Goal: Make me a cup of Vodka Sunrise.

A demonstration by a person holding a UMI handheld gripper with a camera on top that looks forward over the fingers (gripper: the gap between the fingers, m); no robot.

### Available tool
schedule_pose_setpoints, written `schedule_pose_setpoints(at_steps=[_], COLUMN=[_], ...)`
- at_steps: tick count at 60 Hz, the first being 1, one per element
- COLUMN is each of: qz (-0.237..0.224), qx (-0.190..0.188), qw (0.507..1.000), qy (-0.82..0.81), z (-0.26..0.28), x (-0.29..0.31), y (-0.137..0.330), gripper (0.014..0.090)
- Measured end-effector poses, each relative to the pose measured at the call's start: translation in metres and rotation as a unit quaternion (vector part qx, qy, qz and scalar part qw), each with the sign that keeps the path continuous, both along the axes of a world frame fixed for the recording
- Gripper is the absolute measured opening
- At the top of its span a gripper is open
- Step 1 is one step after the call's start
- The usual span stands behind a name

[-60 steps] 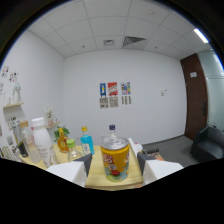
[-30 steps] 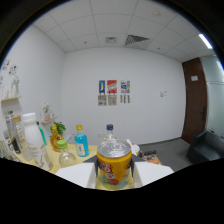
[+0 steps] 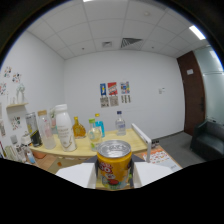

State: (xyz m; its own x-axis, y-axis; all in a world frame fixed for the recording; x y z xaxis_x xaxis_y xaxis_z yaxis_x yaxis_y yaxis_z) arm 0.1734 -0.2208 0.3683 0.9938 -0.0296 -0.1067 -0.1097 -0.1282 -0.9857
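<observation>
A yellow-orange aluminium juice can (image 3: 114,164) is held clamped between the jaws, lifted above the wooden counter (image 3: 112,139). No cup is seen; mixing is judged barely begun, pouring outstanding.

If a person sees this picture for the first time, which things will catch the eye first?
First comes the yellow can, upright and held between the gripper fingers. Beyond it, a row of bottles stands on a wooden table. Farther off, colourful posters hang on the white wall.

bright ceiling panels (image 3: 197,32) | fisheye edges black | soft overall blur
</observation>
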Motion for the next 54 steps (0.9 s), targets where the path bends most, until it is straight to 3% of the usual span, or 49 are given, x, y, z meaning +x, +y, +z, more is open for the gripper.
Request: schedule_pose_setpoints(at_steps=[14, 23, 40, 54], qz=[0.012, 0.005, 0.022, 0.066], qx=[-0.086, -0.126, -0.13, -0.104], qw=[0.996, 0.989, 0.916, 0.769], qy=[0.008, -0.072, -0.379, -0.627], z=[-0.125, -0.172, -0.181, -0.176], x=[-0.042, -0.049, -0.054, -0.072], y=[-0.013, -0.012, 0.003, 0.011], gripper=[0.0503, 0.0504, 0.0501, 0.0503])
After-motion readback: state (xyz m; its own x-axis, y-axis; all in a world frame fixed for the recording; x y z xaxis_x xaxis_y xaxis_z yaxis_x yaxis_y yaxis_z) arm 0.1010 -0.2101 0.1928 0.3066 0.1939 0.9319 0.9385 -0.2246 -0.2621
